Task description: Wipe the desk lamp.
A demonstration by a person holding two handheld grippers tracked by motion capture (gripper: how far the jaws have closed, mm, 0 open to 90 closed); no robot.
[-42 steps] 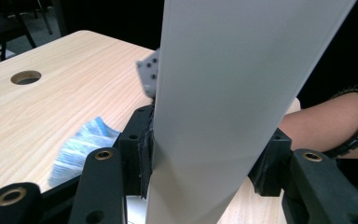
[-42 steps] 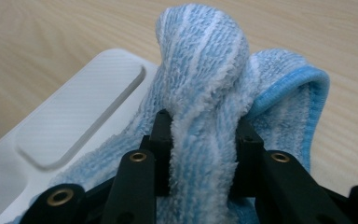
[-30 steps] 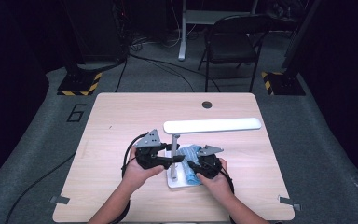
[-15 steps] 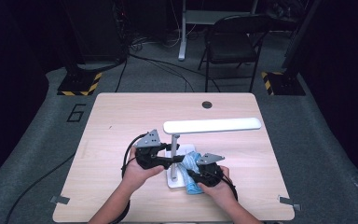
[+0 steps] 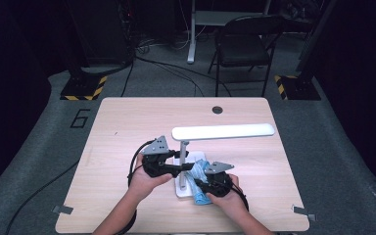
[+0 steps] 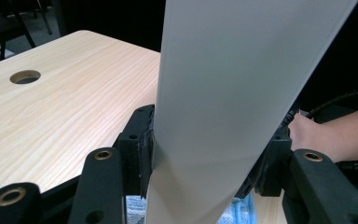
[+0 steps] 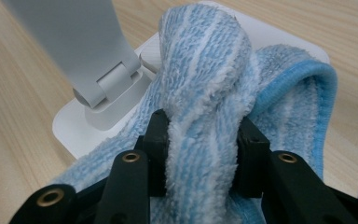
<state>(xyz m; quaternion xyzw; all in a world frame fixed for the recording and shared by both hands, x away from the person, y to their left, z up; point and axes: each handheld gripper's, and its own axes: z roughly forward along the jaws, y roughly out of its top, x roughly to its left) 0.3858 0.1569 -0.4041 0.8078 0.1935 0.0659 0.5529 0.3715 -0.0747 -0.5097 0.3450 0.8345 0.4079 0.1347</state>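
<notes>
A white desk lamp stands mid-table with its long head (image 5: pixel 223 131) level above a square base (image 5: pixel 182 192). My left gripper (image 5: pixel 183 167) is shut on the flat upright stem (image 6: pixel 223 93), and its pads (image 6: pixel 142 149) press both sides of the stem. A blue-and-white striped cloth (image 5: pixel 199 170) lies bunched on the base (image 7: pixel 74 126). My right gripper (image 5: pixel 199 183) pinches a raised fold of that cloth (image 7: pixel 205 70). Its jaws have just been opening slightly, but the fold still fills the gap and the pads (image 7: pixel 161 135) still touch it.
A round cable hole (image 5: pixel 217 109) sits near the table's far edge. A folding chair (image 5: pixel 245 46) and dark stands are on the floor beyond it. Bare wood lies to the left and right of the lamp. Tape tabs mark the near corners (image 5: pixel 61 209).
My right gripper has slid a little toward the near edge, drawing the cloth across the lamp base. The left gripper and the lamp have stayed put.
</notes>
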